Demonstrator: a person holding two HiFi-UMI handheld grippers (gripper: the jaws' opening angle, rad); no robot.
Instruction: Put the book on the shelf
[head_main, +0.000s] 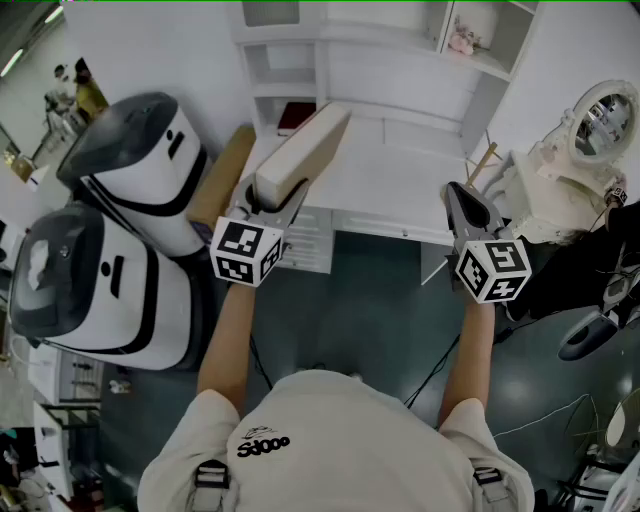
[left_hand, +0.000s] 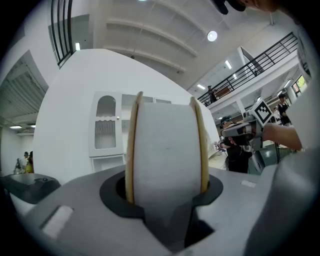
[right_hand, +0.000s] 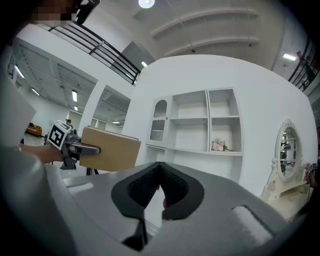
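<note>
A thick book with tan covers (head_main: 300, 152) is held up in the air in front of the white shelf unit (head_main: 400, 60). My left gripper (head_main: 268, 205) is shut on its near end. In the left gripper view the book's white page edge (left_hand: 167, 150) fills the space between the jaws, and the left gripper (left_hand: 166, 192) presses on both covers. My right gripper (head_main: 468, 212) hovers to the right over the desk's front edge, shut and empty. From the right gripper view the book (right_hand: 110, 148) shows at the left, and the right gripper (right_hand: 159, 172) has its tips touching.
The shelf unit has open cubbies over a white desk top (head_main: 400, 165). A dark red book (head_main: 296, 116) lies in a lower left cubby and pink flowers (head_main: 461, 40) sit on an upper right one. Two white-and-black machines (head_main: 140, 170) stand left, a round mirror (head_main: 600, 120) right.
</note>
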